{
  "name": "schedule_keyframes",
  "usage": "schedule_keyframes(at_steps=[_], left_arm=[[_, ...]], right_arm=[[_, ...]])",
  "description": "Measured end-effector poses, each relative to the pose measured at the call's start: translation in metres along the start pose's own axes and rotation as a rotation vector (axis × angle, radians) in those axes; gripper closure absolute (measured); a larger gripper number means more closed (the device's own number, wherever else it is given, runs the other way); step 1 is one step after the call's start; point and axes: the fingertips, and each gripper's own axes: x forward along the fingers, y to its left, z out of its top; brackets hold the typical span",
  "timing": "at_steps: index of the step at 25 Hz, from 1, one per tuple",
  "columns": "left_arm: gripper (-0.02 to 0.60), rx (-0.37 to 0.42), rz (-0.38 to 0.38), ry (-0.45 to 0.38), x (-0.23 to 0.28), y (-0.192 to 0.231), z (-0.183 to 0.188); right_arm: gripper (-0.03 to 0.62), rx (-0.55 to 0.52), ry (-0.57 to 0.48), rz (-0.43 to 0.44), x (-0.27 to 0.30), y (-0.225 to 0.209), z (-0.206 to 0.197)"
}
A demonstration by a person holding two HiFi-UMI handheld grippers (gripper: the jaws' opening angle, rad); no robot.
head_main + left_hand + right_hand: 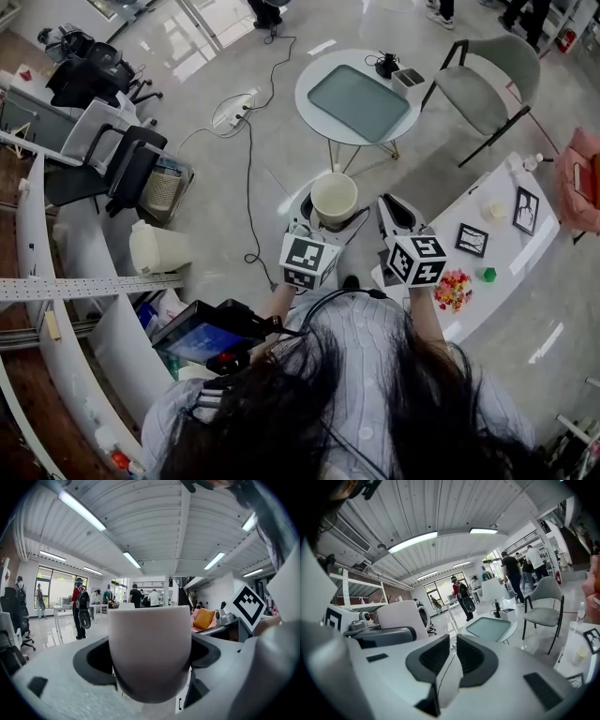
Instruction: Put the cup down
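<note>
**Cream cup held in the air, not yet set down**

Dark hair and a pale striped shirt fill the bottom of the head view. Both forearms reach forward from the body, side by side, each hand carrying a gripper with its marker cube toward the person.

The left gripper [319,228] clasps the cup [334,197] between its jaws. The left gripper view shows the dark pads pressed to either side of the cup's lower wall. The cup stands upright with its mouth open to the ceiling, and it looks empty. It hangs over bare floor [225,202], resting on nothing.

The right gripper [398,217] hovers just beside it. Its jaws are drawn nearly together with only a slim gap, and nothing sits between them.

Further ahead stands a round table [358,98] with a grey inset top, and beyond that a grey chair [487,84]. A long white table [511,248] runs along the person's right.

The carrying step appears to be in hand, with the placing not begun. The next move likely calls for bringing the cup level over a table, lowering it until its base rests, then opening the left jaws.
</note>
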Motion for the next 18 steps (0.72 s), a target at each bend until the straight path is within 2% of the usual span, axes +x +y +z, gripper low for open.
schedule_keyframes(at_steps=[9,18], left_arm=[[0.114,0.009,-0.068,-0.012,0.059,0.051,0.016],[0.114,0.026,-0.137,0.001,0.119,0.134,0.03]], right_arm=[[0.533,0.022,-0.011,-0.062,0.06,-0.027,0.028],[0.533,0.047,0.003,-0.113,0.148,-0.036,0.062]])
